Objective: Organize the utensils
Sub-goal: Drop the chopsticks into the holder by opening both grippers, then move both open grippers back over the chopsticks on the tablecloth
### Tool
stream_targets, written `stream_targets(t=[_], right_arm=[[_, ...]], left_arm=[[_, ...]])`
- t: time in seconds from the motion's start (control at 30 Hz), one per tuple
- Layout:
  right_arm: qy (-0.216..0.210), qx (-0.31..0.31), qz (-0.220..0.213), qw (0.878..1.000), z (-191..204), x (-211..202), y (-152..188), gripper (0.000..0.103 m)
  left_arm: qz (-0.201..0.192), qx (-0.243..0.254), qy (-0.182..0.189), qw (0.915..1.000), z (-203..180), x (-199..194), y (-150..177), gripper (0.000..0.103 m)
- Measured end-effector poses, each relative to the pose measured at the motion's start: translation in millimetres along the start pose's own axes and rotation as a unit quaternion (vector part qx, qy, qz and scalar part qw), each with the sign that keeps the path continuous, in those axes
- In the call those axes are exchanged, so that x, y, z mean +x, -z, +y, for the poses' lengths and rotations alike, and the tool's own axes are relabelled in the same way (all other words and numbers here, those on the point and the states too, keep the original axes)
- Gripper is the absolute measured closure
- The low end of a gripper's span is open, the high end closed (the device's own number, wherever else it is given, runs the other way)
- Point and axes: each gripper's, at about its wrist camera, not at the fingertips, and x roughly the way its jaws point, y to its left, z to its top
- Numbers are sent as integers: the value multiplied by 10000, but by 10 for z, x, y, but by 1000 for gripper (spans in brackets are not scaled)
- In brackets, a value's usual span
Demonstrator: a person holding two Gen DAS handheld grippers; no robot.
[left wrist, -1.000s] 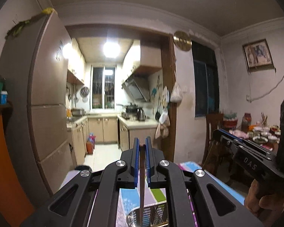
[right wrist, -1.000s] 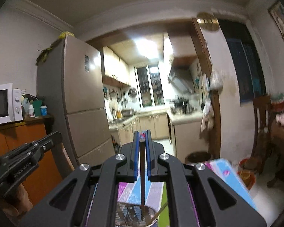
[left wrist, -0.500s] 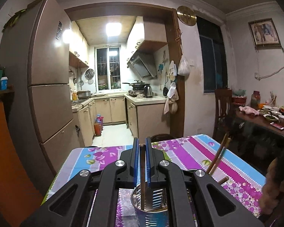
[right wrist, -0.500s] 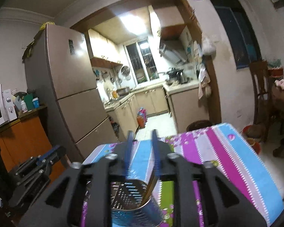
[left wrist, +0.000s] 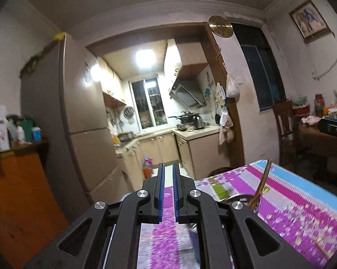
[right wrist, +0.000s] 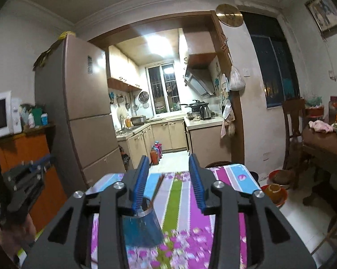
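Left gripper (left wrist: 168,192): fingers nearly pressed together, a thin gap between them, nothing pinched.
Right gripper (right wrist: 169,180): fingers spread wide, empty.
Utensil holder (right wrist: 142,228): on the tabletop (right wrist: 224,204), just below and left of the right fingers; right of the left fingers.
Chopsticks (left wrist: 261,182): standing in the holder, long axis near upright, tips leaning up and right.
Nearer hand: the right, by my judgement.

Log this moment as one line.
left tongs: slightly open, empty | right tongs: open, empty | chopsticks: in metal holder | striped tablecloth
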Motion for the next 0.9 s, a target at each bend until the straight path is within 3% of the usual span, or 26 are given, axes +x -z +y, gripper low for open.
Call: stream_targets(t=[0.43, 0.9], right_arm=[[109, -1113, 664, 9915, 293, -752, 806, 46], [22, -1155, 1230, 9857, 414, -999, 1357, 35]], left_arm=[[287, 91, -194, 9994, 90, -835, 412, 95], [656, -51, -346, 9972, 234, -1129, 764, 94]])
